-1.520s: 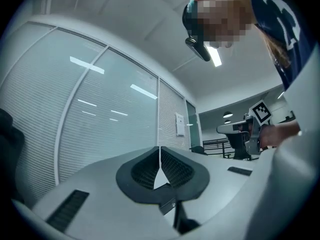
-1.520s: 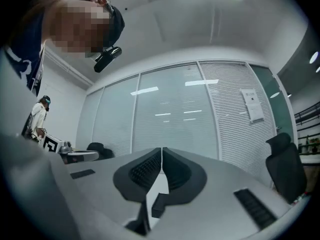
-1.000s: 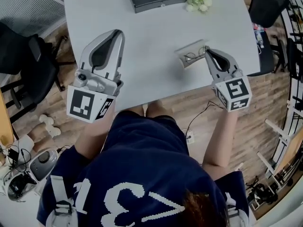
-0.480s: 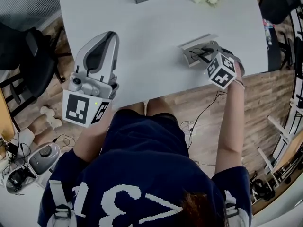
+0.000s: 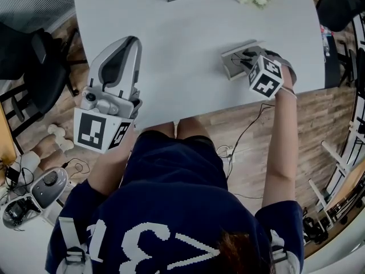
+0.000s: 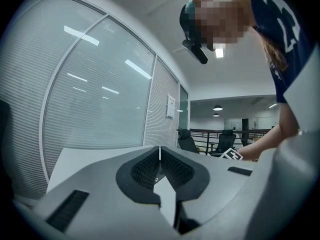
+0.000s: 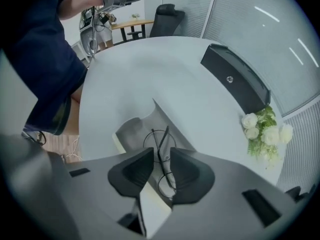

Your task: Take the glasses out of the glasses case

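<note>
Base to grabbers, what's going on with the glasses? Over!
Left gripper shut, empty. Right gripper open, jaws either side of the glasses. Glasses lying in the open case on the table. Nothing blocking.

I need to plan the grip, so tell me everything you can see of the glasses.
The glasses have a thin dark wire frame and two round clear lenses. They lie, apparently folded, inside the open grey glasses case on the white table. The right gripper hangs over them, jaws apart, one on each side of the frame's middle; whether either touches it is unclear.
</note>
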